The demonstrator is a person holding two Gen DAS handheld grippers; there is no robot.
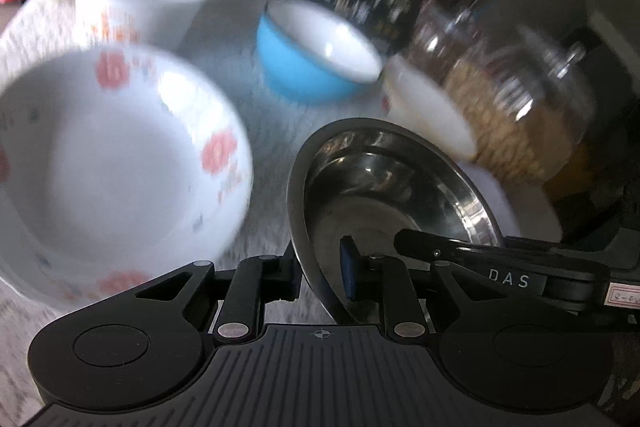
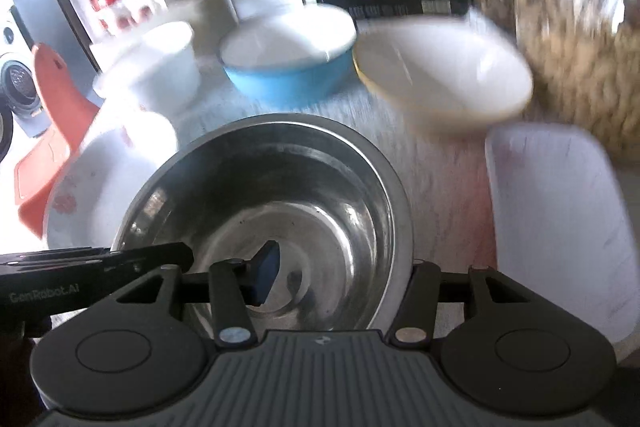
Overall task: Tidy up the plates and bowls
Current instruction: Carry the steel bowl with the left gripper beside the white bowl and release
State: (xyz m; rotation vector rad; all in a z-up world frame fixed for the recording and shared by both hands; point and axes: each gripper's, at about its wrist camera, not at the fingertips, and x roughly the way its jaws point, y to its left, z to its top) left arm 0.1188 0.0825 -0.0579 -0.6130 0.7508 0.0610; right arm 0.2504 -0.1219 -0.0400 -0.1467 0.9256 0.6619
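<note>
Tabletop: steel bowl between both grippers' pads

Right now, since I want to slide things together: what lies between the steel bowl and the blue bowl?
Nothing. In the right wrist view, only a bare strip of tabletop separates the steel bowl from the blue bowl.

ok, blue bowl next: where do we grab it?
Pinch its near rim, one finger inside, one outside, coming down from the camera side. The blue bowl stands upright and open, and looks too wide to span; a white bowl crowds its right and a cup its left, while the near side has room.
</note>
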